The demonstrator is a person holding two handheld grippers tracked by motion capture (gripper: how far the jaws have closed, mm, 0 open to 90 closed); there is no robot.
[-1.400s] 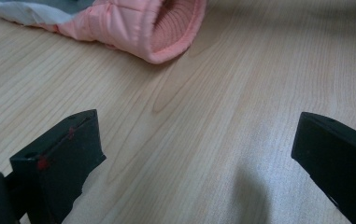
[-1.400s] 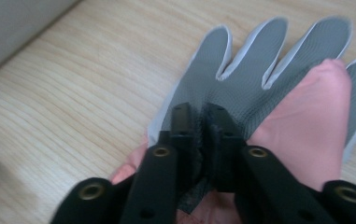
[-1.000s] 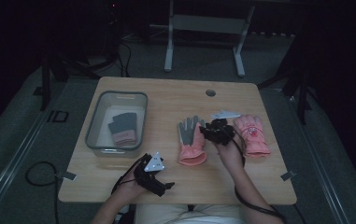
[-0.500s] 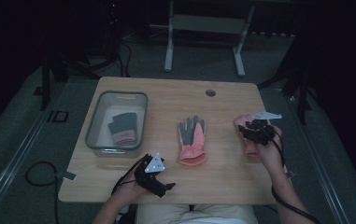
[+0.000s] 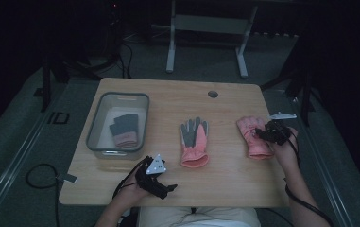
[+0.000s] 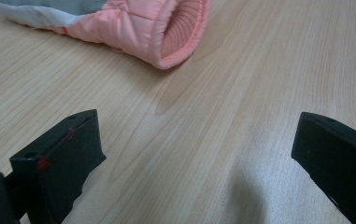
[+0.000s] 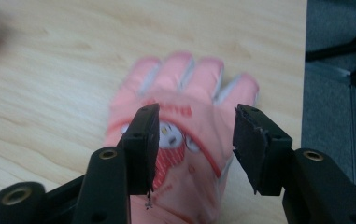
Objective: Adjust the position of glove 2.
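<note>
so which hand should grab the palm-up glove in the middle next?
Probably left: the left gripper sits open near that middle glove, whose cuff faces it. The right gripper, jaws just opening, hangs over the right glove.

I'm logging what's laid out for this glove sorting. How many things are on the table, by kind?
Pink gloves loose on the table: 2, the palm-up glove in the middle and the right glove under the right gripper
Clear bins: 1, the bin at the left
Folded dark and pink gloves in the bin: 1 bundle; how many gloves it holds I cannot tell
Total: 4
</note>
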